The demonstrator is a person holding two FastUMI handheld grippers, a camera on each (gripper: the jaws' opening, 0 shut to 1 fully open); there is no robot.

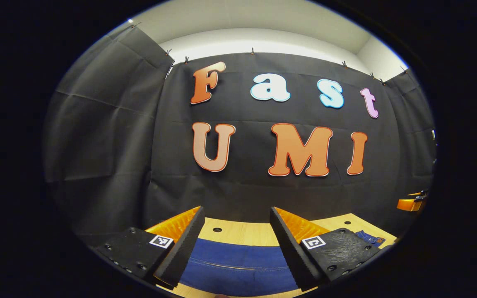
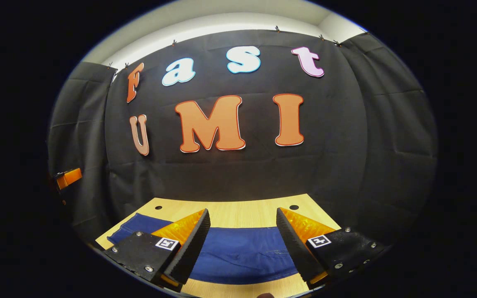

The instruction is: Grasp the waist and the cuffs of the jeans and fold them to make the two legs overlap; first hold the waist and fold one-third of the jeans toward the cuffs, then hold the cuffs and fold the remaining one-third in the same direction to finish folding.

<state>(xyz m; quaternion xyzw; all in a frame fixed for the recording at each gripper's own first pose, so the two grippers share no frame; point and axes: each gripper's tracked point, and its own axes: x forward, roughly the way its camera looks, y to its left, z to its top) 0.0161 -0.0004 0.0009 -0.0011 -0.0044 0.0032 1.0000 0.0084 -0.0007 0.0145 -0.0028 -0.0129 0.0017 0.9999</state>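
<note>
Jeans (image 1: 238, 265) lie flat on the wooden bench (image 1: 242, 229), near part cut off at the bottom edge of both views. Left claw (image 1: 237, 244) spread wide, holding nothing, above the denim. Right claw (image 2: 242, 244) also wide apart, empty, over the jeans (image 2: 242, 252). Bare bench (image 2: 242, 211) strip behind, then the booth wall close behind that.
</note>
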